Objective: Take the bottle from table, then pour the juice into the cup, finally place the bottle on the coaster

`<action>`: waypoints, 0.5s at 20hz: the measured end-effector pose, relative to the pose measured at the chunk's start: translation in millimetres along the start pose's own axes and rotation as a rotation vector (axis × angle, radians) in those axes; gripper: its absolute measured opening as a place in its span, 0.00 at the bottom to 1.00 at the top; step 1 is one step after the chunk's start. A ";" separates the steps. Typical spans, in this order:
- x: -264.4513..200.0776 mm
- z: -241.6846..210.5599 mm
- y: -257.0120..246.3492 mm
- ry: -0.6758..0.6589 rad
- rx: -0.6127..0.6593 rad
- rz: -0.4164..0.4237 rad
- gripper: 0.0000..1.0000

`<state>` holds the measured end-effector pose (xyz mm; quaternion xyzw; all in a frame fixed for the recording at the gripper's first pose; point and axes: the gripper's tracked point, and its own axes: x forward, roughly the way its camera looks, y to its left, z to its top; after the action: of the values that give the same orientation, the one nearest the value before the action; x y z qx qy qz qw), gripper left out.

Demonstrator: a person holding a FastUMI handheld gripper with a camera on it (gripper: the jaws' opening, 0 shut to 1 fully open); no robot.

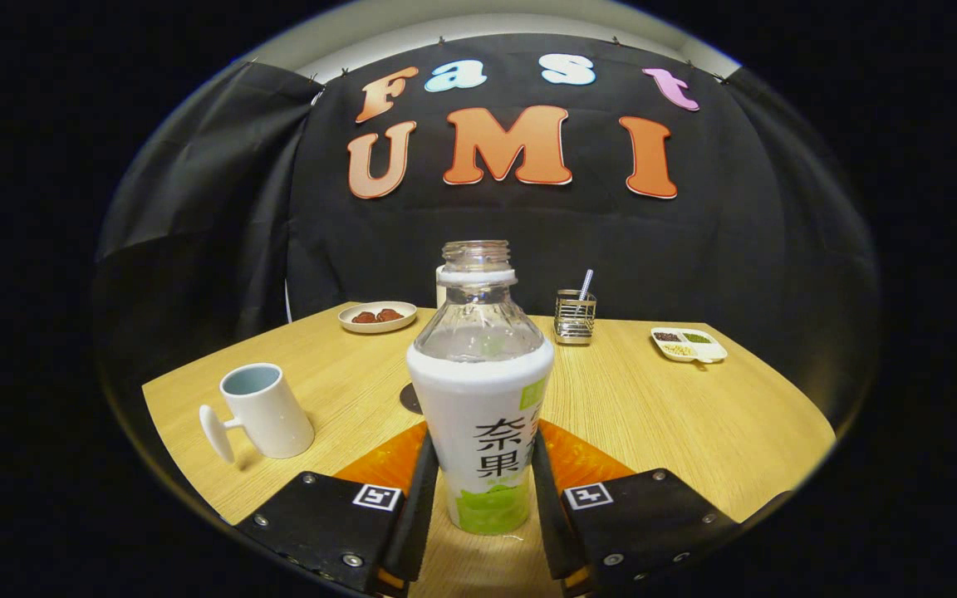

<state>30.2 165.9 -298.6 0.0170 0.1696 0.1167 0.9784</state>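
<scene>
An uncapped bottle (478,390) with a clear top and a white and green label stands upright between my fingers. My gripper (483,453) is shut on it, one finger pressed against each side of the label. The bottle's base looks to rest on the wooden table (678,415). A white cup (267,411) with a pale blue inside stands to the left of the fingers, its handle pointing left. A dark round coaster (409,399) lies just beyond the bottle on its left side, partly hidden by it.
At the back of the table are a small plate (377,316) with brown pieces, a metal wire holder (575,317) with a straw, and a divided dish (689,344) at the right. A white object (441,286) peeks out behind the bottle's neck.
</scene>
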 end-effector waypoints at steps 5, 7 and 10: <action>3.9 33.6 5.4 -0.030 -0.204 -0.052 0.57; 6.2 40.6 11.5 -0.026 -0.302 -0.069 0.57; 10.5 46.8 24.4 -0.031 -0.450 -0.090 0.57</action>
<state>50.1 192.4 -256.2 -0.2076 0.1250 0.1077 0.9642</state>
